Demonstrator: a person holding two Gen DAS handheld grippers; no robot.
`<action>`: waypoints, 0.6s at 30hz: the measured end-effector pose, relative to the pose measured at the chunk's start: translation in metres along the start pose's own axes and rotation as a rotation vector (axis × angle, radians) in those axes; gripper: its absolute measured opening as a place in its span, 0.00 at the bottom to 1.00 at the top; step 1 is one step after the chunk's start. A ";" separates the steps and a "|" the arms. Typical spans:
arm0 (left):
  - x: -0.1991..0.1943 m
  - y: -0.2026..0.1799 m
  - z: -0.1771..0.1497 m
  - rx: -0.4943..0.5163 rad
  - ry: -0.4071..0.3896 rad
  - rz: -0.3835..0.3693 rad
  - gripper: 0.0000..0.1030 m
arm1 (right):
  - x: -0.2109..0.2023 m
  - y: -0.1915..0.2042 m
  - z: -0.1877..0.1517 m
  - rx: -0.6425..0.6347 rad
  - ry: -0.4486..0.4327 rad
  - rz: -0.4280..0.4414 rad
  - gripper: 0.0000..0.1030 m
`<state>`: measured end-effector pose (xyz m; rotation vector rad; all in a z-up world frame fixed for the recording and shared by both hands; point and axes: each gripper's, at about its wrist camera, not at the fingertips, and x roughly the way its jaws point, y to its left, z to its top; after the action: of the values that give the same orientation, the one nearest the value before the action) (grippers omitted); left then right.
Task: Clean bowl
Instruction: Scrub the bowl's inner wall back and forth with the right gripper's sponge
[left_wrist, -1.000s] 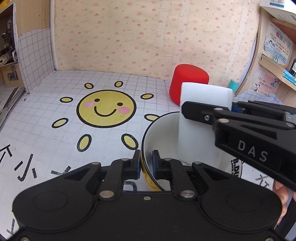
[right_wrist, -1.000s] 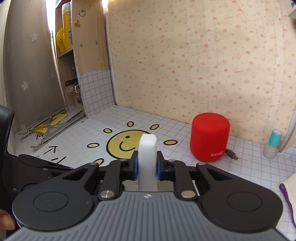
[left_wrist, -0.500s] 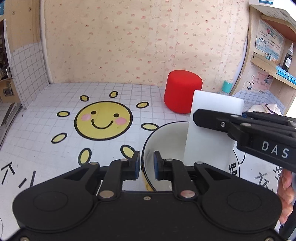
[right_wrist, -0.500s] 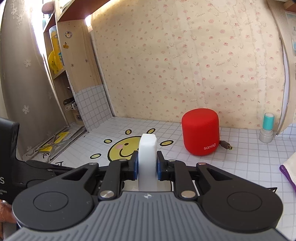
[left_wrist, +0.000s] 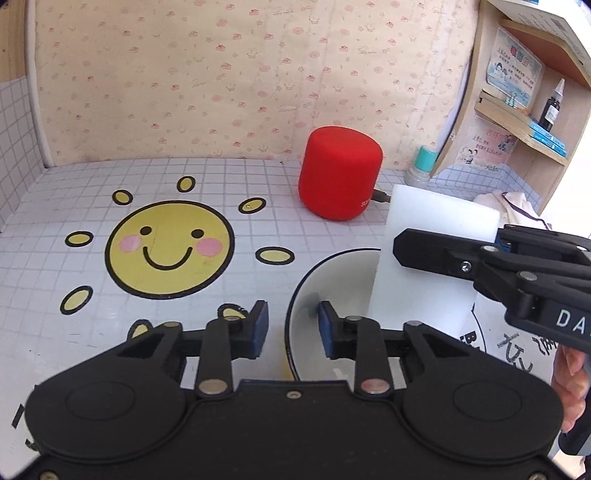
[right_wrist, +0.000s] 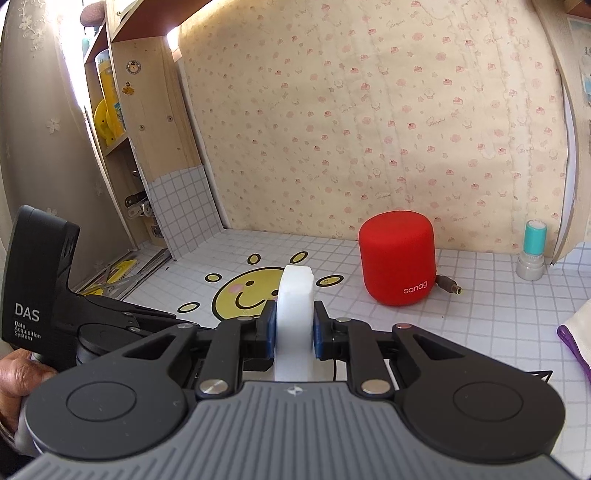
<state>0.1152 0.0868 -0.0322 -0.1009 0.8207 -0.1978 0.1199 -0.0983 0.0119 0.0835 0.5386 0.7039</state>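
Left gripper (left_wrist: 290, 328): jaws closing astride the near-left rim, pads not yet pressing. Bowl (left_wrist: 332, 280): near right on the tabletop (left_wrist: 258, 177), probably rigid, glazed, slippery; best held by the rim. Right gripper (right_wrist: 293, 328): clamped on soft white sponge (right_wrist: 295, 295).

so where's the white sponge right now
The white sponge is clamped upright in the right gripper, at the right of the left wrist view, its lower end inside the bowl, in front of the red speaker.
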 end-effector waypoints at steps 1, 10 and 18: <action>0.000 -0.001 0.000 0.002 0.001 -0.005 0.21 | 0.000 0.000 0.000 0.001 0.001 0.002 0.20; -0.011 -0.017 -0.014 -0.102 -0.020 0.126 0.12 | -0.003 0.008 0.004 -0.023 -0.009 0.011 0.20; -0.016 -0.021 -0.019 -0.163 -0.023 0.180 0.12 | -0.002 0.003 0.000 -0.015 0.002 0.002 0.20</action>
<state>0.0874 0.0697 -0.0301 -0.1812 0.8171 0.0400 0.1169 -0.0971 0.0139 0.0696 0.5348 0.7099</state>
